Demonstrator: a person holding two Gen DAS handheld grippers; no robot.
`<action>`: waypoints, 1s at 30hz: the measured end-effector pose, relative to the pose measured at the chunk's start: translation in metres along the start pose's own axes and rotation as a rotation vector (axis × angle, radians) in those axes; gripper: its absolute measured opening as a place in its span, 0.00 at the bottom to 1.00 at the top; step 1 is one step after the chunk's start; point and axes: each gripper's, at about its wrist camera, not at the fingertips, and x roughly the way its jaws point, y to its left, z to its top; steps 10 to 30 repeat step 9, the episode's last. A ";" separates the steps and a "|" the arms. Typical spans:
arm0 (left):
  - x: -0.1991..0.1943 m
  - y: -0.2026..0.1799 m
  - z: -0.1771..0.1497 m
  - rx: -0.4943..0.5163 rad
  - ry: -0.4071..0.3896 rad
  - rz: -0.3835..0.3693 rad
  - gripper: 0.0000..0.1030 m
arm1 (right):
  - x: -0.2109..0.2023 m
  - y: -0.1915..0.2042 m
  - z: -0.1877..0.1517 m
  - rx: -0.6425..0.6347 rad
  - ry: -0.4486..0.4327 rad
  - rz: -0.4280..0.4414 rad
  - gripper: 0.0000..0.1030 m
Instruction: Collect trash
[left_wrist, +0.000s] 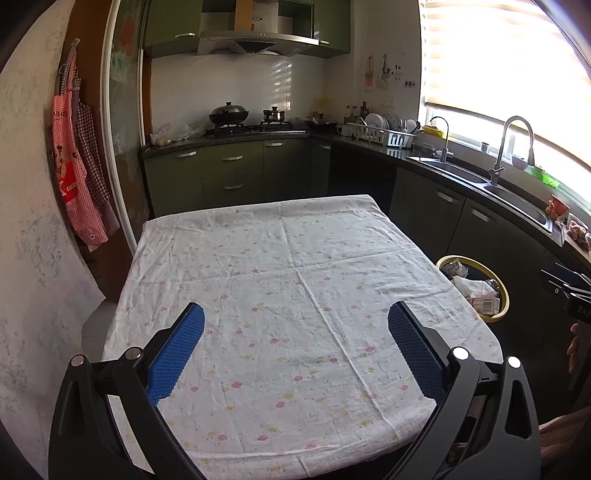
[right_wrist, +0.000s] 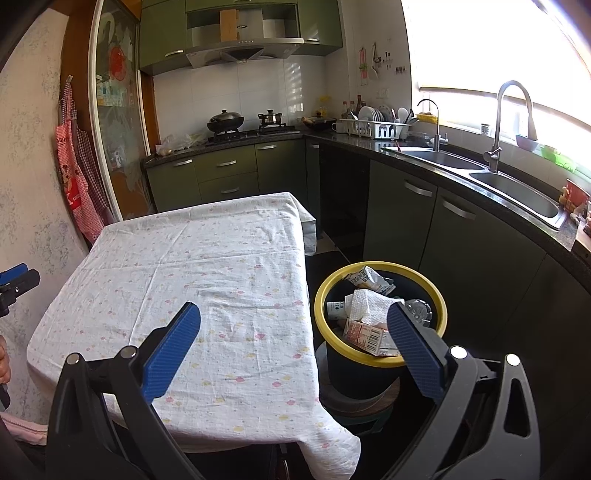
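Over the near half of the cloth-covered worktop (left_wrist: 295, 280) your left claw (left_wrist: 295, 328) hangs with its blue pads (left_wrist: 177, 354) spread wide apart and nothing between them. Your right claw (right_wrist: 293, 328) is just as wide apart and empty, its left pad over the worktop's right edge and its right pad (right_wrist: 413, 347) in front of the near rim of the trash bin (right_wrist: 380, 360).

That yellow-rimmed bin stands on the floor just beside the worktop's right side. Inside it you can see crumpled white paper (right_wrist: 369, 304), a flattened carton with a barcode (right_wrist: 369, 334) and a squashed drink carton (right_wrist: 369, 278) at the far side; a shiny scrap near the right pad is too small to tell apart. From the left wrist view the worktop edge cuts off most of the bin (left_wrist: 500, 295), leaving only its right arc and a few scraps visible.

At the left edge of the right wrist view, only a tip of your left claw shows, with part of your hand (right_wrist: 4, 363) below it. The window (right_wrist: 498, 44) is blown out to white.
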 end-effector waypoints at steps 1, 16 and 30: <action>0.004 0.000 0.002 0.006 0.008 0.003 0.95 | 0.003 0.000 0.000 0.001 0.002 0.007 0.93; 0.087 0.041 0.021 -0.059 0.102 0.052 0.95 | 0.067 0.021 0.026 -0.036 0.046 0.067 0.93; 0.087 0.041 0.021 -0.059 0.102 0.052 0.95 | 0.067 0.021 0.026 -0.036 0.046 0.067 0.93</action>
